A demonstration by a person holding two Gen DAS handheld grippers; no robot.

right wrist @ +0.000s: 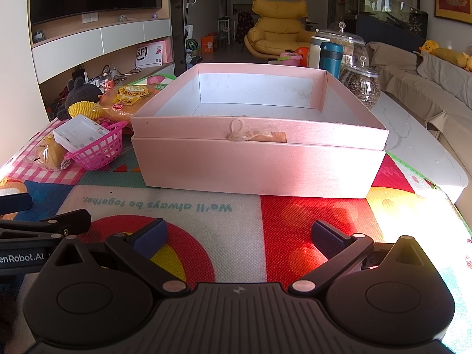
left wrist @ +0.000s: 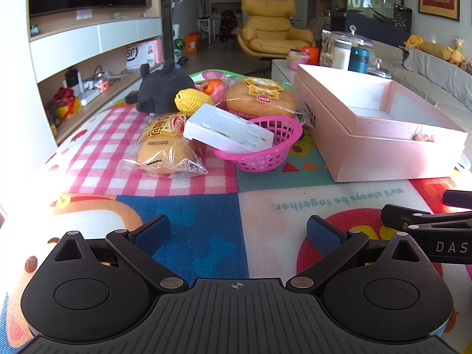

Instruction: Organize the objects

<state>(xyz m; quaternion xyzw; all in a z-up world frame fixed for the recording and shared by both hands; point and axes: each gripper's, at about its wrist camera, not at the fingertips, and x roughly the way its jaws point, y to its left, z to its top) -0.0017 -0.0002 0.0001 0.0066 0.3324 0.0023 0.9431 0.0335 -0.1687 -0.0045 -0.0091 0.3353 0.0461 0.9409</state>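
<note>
An open pink box (right wrist: 259, 162) stands on the colourful mat, empty inside; it also shows in the left wrist view (left wrist: 380, 147) at the right. Left of it a pink basket (left wrist: 265, 153) holds a white plastic block (left wrist: 230, 131). Around it lie two wrapped buns (left wrist: 165, 150) (left wrist: 259, 98), a yellow corn toy (left wrist: 190, 100) and a dark plush toy (left wrist: 162, 88). My left gripper (left wrist: 239, 233) is open and empty, low over the mat before the basket. My right gripper (right wrist: 239, 236) is open and empty in front of the box.
The mat (right wrist: 206, 206) covers a white table (right wrist: 419, 147). Glass jars (right wrist: 360, 85), a teal bottle (right wrist: 330, 57) and a white cup stand behind the box. A sofa (right wrist: 427, 82) runs along the right, a TV shelf unit on the left.
</note>
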